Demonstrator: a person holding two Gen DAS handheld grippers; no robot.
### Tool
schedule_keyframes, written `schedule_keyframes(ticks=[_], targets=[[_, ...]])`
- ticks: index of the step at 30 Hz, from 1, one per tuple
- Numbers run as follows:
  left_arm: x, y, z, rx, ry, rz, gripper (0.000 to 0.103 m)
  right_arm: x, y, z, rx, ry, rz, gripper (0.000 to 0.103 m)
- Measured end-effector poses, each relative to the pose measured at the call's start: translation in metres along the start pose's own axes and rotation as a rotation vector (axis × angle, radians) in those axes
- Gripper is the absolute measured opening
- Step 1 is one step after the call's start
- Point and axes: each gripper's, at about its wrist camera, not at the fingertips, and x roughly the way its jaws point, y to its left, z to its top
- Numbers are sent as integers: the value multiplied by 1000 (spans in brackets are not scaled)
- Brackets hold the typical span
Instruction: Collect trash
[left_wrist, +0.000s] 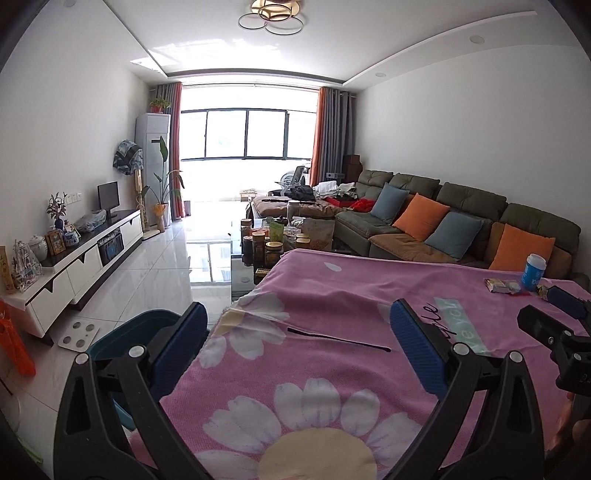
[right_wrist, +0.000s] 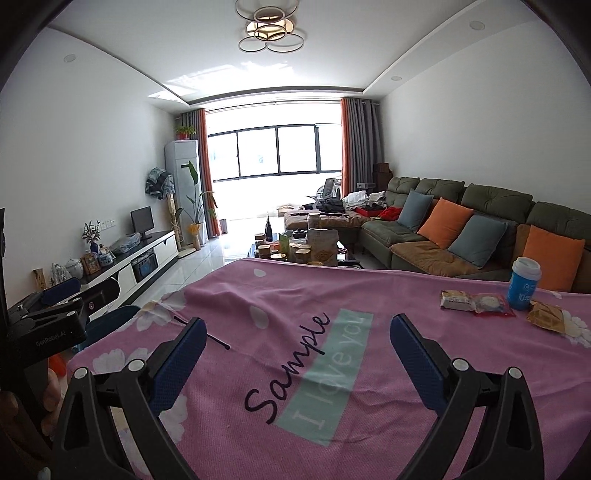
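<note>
Both grippers (left_wrist: 297, 325) (right_wrist: 297, 341) gape wide, empty, above pink blanket (right_wrist: 258, 295).

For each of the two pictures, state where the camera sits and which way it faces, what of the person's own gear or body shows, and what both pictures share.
Left wrist: on the left gripper, facing across the pink cloth toward the window; its open jaws show, and the right gripper at the right edge.
Right wrist: on the right gripper, facing the same way; its open jaws show, the left gripper at the left edge.
Shared: cloth, blue cup, wrappers, sofa.
</note>
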Motion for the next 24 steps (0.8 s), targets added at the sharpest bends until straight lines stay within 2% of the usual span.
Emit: schedule_keyframes(ticks=[11,24], targets=[[-11,-21,-1,38,-58,-7,97,-24,-13,-4,13,-62,-65,96],[-18,-32,-1,58,-93,-13,97,-39,-23,-4,37,-90,-115,96]])
